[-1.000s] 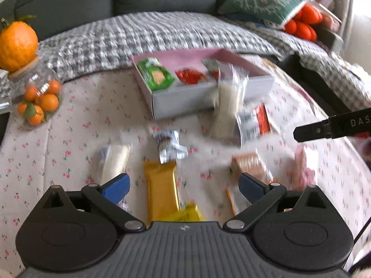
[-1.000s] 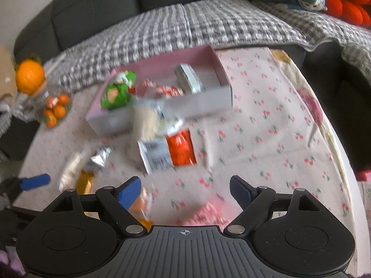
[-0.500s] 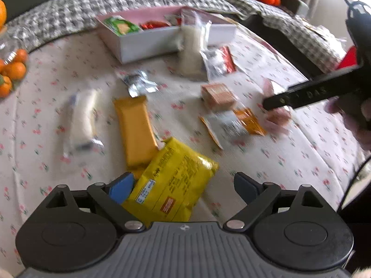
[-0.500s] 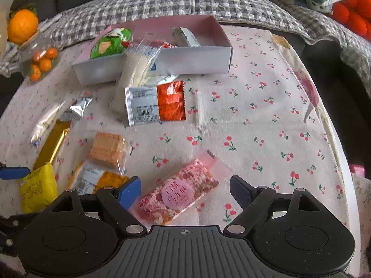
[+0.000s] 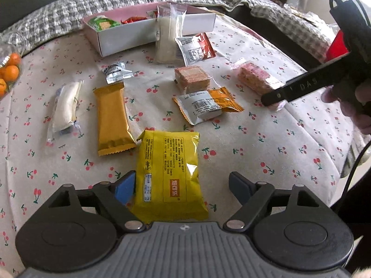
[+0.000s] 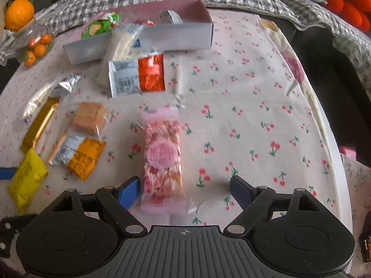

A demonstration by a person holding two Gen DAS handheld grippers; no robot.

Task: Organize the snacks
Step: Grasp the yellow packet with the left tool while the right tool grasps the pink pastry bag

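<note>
Snacks lie scattered on the cherry-print worktop, some already in the box at the far side. My left gripper straddles the yellow pack; its fingers have just been closing, left one touching the pack, right one clear. My right gripper stands wide over the pink pack, not pressing it.

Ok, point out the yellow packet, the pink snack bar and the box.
yellow packet [image 5: 169,173], left wrist view, middle of its printed face.
pink snack bar [image 6: 162,155], right wrist view, on its round pink label.
box [image 5: 129,38], left wrist view, white front wall.
</note>
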